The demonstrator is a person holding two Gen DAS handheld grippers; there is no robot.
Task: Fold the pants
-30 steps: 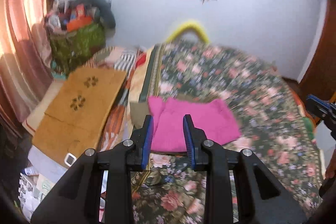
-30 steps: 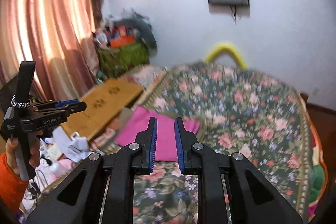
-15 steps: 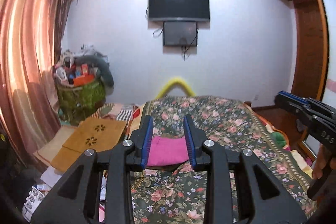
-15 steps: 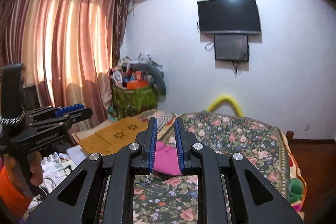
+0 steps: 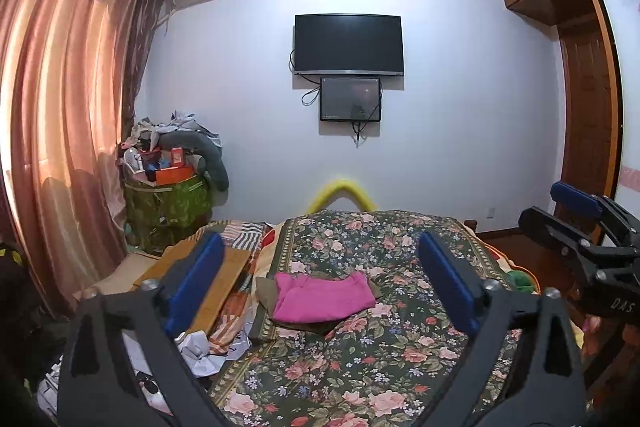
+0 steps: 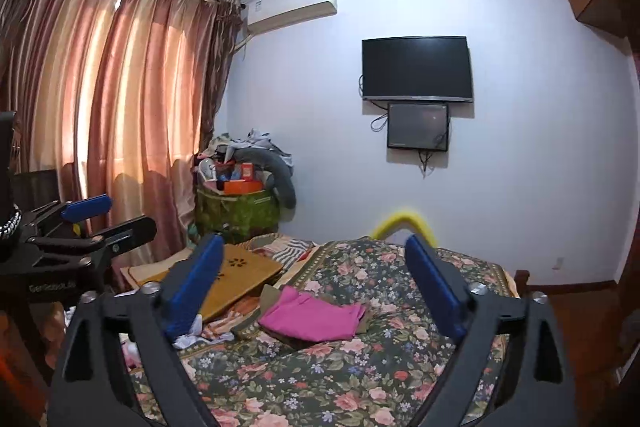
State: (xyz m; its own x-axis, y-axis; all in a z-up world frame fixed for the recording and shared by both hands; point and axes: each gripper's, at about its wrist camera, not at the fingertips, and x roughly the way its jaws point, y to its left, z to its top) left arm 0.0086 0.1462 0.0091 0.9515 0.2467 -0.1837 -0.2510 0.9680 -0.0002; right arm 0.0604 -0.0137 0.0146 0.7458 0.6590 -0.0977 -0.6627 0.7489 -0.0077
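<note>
Folded pink pants (image 5: 323,298) lie on the floral bedspread (image 5: 384,363), on top of a folded olive-brown garment (image 5: 267,290). They also show in the right wrist view (image 6: 312,318). My left gripper (image 5: 320,259) is open and empty, held back from the bed, well short of the pants. My right gripper (image 6: 316,263) is open and empty too, equally far back. Each gripper shows at the edge of the other's view: the right one (image 5: 576,223) and the left one (image 6: 92,219).
A wooden lap desk (image 6: 236,279) and papers (image 5: 200,351) lie left of the bed. A green bag piled with clutter (image 5: 168,203) stands by the curtain (image 5: 60,147). A TV (image 5: 348,45) hangs on the far wall; a wooden wardrobe (image 5: 584,107) is at right.
Both grippers opened from nearly shut to wide open. Both pulled back and tilted up from the pants, so the room and wall now fill the views.
</note>
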